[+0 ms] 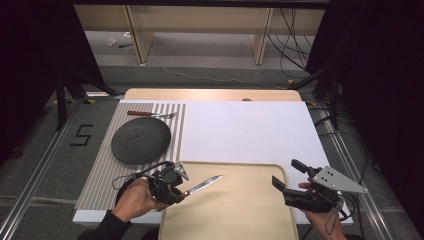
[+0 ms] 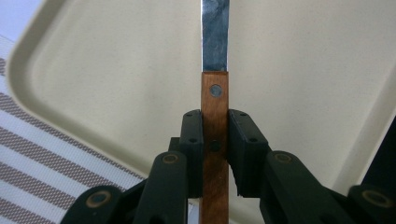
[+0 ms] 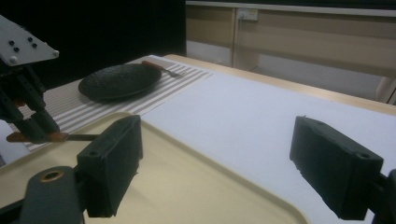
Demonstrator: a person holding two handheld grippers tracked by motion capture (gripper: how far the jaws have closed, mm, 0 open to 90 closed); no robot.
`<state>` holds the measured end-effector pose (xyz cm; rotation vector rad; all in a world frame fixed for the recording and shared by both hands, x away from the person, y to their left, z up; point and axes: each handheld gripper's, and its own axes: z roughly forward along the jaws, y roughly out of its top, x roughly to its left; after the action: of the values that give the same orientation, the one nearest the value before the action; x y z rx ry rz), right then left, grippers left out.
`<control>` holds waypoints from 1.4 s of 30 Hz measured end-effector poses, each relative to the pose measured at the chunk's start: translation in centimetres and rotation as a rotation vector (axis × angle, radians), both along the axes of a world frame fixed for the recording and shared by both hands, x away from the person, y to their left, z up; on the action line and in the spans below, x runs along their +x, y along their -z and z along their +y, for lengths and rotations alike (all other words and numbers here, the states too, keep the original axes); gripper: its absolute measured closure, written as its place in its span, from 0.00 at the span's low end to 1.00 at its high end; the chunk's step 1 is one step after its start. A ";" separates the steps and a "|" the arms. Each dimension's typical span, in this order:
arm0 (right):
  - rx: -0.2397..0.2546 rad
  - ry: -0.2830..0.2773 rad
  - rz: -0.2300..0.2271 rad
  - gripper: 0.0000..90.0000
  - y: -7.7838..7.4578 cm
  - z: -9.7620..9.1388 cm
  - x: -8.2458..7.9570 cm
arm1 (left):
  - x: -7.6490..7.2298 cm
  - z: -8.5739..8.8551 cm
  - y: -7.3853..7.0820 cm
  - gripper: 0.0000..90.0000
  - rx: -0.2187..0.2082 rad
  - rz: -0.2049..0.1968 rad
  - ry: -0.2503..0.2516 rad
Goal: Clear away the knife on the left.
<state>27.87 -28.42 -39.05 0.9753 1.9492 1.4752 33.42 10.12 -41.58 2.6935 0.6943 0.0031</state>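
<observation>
Looking at risks, big to small: the table (image 1: 250, 130) carries a beige tray (image 1: 240, 210), a striped mat (image 1: 100, 170), a dark plate (image 1: 140, 140) and a fork (image 1: 150, 114). Left claw (image 1: 184, 192) is clamped on the knife (image 1: 205, 184) by its wooden handle, blade over the tray; the grip looks narrow, so it may pivot or slip. Right claw (image 1: 286, 177) hangs apart, empty, possibly in the blade's way.
</observation>
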 end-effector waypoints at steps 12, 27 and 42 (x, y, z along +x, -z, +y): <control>0.001 -0.001 -0.003 0.20 0.0 0.0 0.0 | -0.5 -1.7 1.4 0.85 0.008 0.035 0.014; 0.002 -0.004 -0.003 0.20 0.0 0.0 0.0 | -1.2 -3.6 2.7 0.85 0.041 0.077 0.045; 0.002 -0.004 -0.004 0.20 0.0 0.0 -0.1 | -1.3 -4.0 3.9 0.85 0.063 0.104 0.025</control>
<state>27.81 -28.43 -39.00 0.9690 1.9485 1.4811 32.14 6.07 -45.51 2.7787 0.7025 -0.1245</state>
